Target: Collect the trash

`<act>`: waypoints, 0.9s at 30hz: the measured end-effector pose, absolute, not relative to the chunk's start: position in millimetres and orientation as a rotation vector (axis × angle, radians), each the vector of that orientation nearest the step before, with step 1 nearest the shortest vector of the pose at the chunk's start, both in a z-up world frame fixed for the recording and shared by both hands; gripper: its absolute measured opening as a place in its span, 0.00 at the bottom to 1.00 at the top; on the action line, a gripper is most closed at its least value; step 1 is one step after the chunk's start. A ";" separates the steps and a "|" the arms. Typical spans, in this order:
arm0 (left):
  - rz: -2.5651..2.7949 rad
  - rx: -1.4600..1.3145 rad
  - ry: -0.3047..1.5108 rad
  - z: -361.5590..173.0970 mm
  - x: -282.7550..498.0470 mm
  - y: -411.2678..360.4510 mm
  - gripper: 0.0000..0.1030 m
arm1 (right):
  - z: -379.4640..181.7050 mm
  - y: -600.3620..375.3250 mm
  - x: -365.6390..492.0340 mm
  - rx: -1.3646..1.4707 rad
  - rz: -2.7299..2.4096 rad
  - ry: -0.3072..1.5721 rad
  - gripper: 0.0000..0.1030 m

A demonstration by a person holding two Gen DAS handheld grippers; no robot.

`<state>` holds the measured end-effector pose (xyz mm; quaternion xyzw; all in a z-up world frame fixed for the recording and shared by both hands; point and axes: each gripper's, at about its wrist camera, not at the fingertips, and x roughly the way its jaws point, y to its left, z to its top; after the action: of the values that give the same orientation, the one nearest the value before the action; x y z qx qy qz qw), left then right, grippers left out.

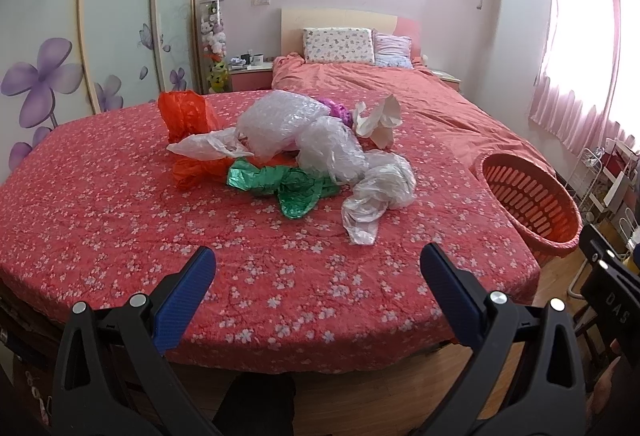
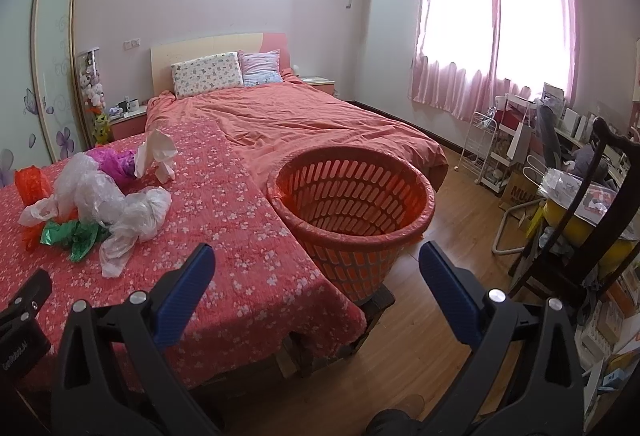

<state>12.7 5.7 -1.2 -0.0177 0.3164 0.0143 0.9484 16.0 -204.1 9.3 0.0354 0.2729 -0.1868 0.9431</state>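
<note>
A heap of crumpled trash lies on the red flowered cover (image 1: pixel 120 220): clear plastic bags (image 1: pixel 340 152), an orange bag (image 1: pixel 186 112), a green foil wrapper (image 1: pixel 288 188), a purple wrapper (image 1: pixel 340 110) and white paper (image 1: pixel 380 118). The heap also shows in the right wrist view (image 2: pixel 104 204). An empty orange slotted basket (image 2: pixel 352 204) stands at the cover's right corner, also seen in the left wrist view (image 1: pixel 528 200). My left gripper (image 1: pixel 318 272) is open and empty, short of the heap. My right gripper (image 2: pixel 316 272) is open and empty, just before the basket.
A bed with a salmon duvet (image 2: pixel 304 120) and pillows (image 2: pixel 208 74) stands behind. A wardrobe (image 1: pixel 60 36) lines the left wall. A dark chair (image 2: pixel 592 228), a white rack (image 2: pixel 488 140) and clutter stand at the right on the wooden floor (image 2: pixel 448 316).
</note>
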 end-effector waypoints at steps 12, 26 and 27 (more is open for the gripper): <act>0.145 -0.113 0.691 -16.6 46.7 62.9 0.98 | -8.8 -169.6 81.9 0.069 -0.251 0.610 0.96; 0.227 -0.206 0.681 -17.6 75.7 128.0 0.98 | -55.5 -100.5 207.7 0.118 -0.014 0.777 0.64; 0.224 -0.210 0.680 -17.9 77.1 130.3 0.98 | -60.2 -97.0 214.8 0.115 -0.009 0.794 0.64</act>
<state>77.1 130.3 -17.9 -0.1027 0.3321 0.1092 0.9313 214.8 -97.0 -60.2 0.0558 0.3865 -0.0046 0.9206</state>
